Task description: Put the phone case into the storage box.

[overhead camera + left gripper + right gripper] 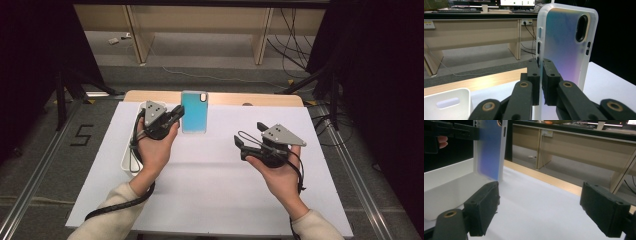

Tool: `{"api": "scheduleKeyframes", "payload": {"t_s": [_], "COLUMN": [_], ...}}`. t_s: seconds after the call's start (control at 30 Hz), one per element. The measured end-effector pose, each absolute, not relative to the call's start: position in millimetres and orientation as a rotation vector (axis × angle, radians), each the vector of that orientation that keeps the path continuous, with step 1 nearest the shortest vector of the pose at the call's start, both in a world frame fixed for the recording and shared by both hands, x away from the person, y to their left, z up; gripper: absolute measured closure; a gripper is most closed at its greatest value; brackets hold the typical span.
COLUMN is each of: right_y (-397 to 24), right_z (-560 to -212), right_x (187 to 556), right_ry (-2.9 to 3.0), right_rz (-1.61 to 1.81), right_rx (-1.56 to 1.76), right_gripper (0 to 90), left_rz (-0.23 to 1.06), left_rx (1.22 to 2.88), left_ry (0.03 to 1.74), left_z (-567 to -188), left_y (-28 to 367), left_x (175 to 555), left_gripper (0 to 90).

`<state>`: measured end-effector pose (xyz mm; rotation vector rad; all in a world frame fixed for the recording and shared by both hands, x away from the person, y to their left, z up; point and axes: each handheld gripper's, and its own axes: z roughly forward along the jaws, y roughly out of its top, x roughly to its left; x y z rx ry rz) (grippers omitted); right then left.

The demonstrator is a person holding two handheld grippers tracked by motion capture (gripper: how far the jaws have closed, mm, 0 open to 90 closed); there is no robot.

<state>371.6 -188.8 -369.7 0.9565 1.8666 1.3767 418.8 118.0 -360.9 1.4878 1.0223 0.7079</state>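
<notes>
Here the left gripper (176,116) holds a phone case (194,111) by its side edge, the two jaws pressed together on the rim, so the case stands upright just beyond and to the right of that gripper. Its bottom end sits at or just above the white sheet (210,190) that covers the table; whether it touches cannot be told. The right gripper (247,142) hangs well apart from the case, nearer the person, with its jaws spread wide and nothing between them. A white tray (131,150) lies under and beside the left hand (156,147). From above, the case looks plain turquoise. The left gripper view adds what that hides: the case (566,50) has a frosted white rim, an iridescent blue-to-violet back, a long camera opening near the top, and button slots along the pinched edge, with the fingertips (549,75) closed just below those slots. The right gripper view shows the case (489,150) from the far side, standing just past the tray (446,185), with the left gripper (475,132) clamped high on its edge.
</notes>
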Motion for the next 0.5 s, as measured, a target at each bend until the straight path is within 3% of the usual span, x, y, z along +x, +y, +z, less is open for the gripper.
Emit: {"api": "scheduleKeyframes", "payload": {"t_s": [0.5], "right_y": [-198.8], "right_z": [-373.9], "right_x": [367.0], "right_ry": [1.878], "right_rz": [1.363], "right_rx": [0.961], "right_gripper": [17.1], "left_rz": [0.745], "left_rx": [1.473], "left_ry": [1.045], "left_z": [-359.3], "left_y": [135.7], "left_x": [423.5], "left_gripper": [85.3]}}
